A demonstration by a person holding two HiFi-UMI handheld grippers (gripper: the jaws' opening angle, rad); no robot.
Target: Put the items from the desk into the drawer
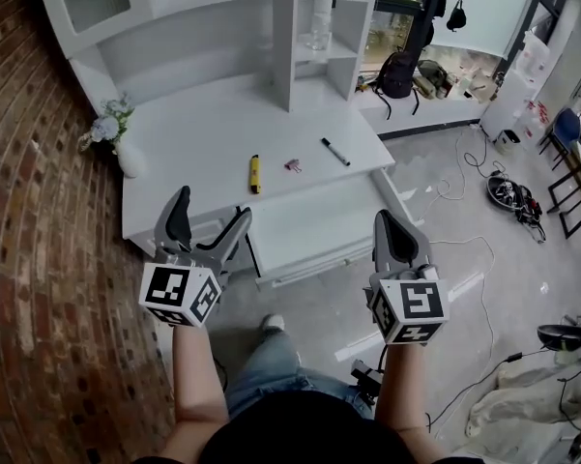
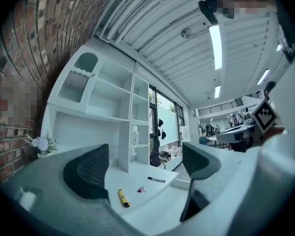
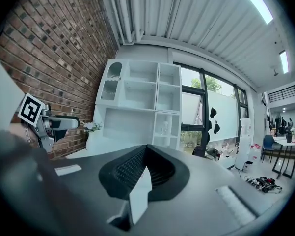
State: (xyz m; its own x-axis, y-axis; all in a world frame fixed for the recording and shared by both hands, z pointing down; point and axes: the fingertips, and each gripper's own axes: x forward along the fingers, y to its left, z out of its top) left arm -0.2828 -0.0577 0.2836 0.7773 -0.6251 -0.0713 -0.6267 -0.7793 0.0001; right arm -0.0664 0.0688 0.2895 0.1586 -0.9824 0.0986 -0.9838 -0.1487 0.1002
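On the white desk (image 1: 203, 133) lie a yellow marker (image 1: 255, 173), a small pink clip (image 1: 293, 165) and a black pen (image 1: 334, 152). Below the desk's front edge the white drawer (image 1: 314, 259) is pulled out, and nothing shows inside it. My left gripper (image 1: 208, 222) hovers open in front of the desk's left part, holding nothing. The left gripper view looks between the open jaws at the yellow marker (image 2: 122, 198), pink clip (image 2: 141, 189) and pen (image 2: 156, 179). My right gripper (image 1: 394, 226) is shut and empty, just right of the drawer; its pads (image 3: 137, 171) meet.
A white vase of flowers (image 1: 116, 135) stands at the desk's left end by the brick wall (image 1: 29, 211). White shelves (image 1: 271, 27) rise behind the desk, with a glass bottle (image 1: 319, 27) in one. A backpack (image 1: 398, 71) and cables (image 1: 512, 196) lie on the floor at right.
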